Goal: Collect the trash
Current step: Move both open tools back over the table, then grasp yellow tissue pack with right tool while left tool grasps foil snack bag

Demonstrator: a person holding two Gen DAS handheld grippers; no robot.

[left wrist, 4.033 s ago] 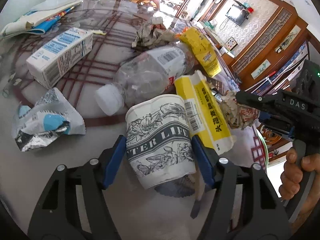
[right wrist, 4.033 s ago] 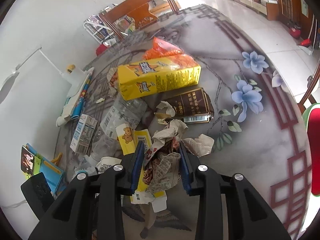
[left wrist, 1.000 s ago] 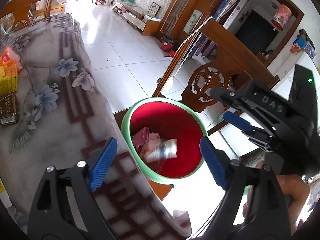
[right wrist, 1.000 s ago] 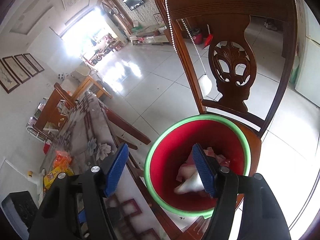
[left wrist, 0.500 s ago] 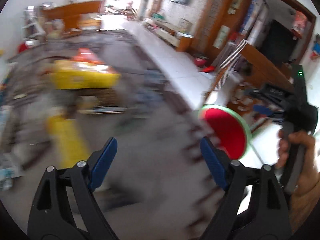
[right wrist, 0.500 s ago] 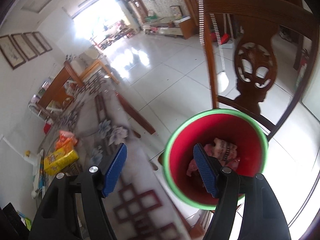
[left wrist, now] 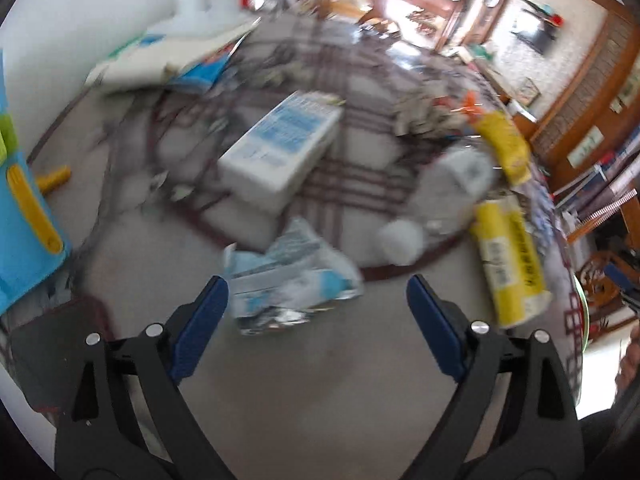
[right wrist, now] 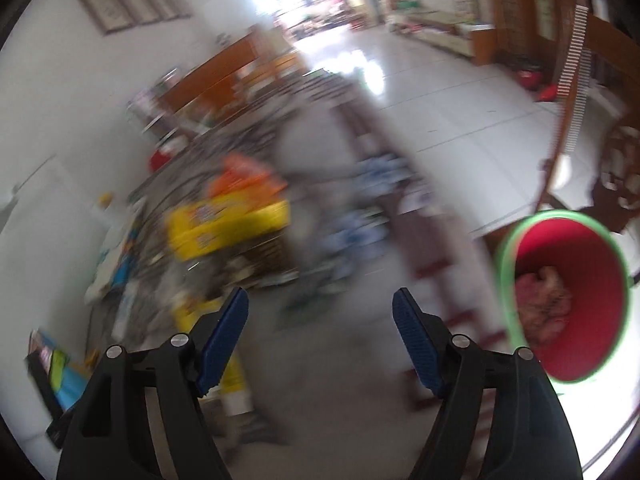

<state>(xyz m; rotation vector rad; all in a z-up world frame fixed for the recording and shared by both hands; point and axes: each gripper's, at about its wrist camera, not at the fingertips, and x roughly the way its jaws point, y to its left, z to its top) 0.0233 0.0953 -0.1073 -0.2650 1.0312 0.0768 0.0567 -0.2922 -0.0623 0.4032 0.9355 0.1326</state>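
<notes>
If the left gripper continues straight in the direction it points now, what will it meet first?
Probably the crumpled wrapper: it lies on the table just ahead of the open left gripper, between the fingertips. The blur leaves depth uncertain.

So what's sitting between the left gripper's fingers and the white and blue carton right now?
In the left wrist view, a crumpled blue and silver wrapper lies between the open left gripper and the white and blue carton.

The left gripper [left wrist: 316, 304] and right gripper [right wrist: 320, 316] each had black, cut-out arms, silver screws and ribbed blue pads [right wrist: 416, 344].
</notes>
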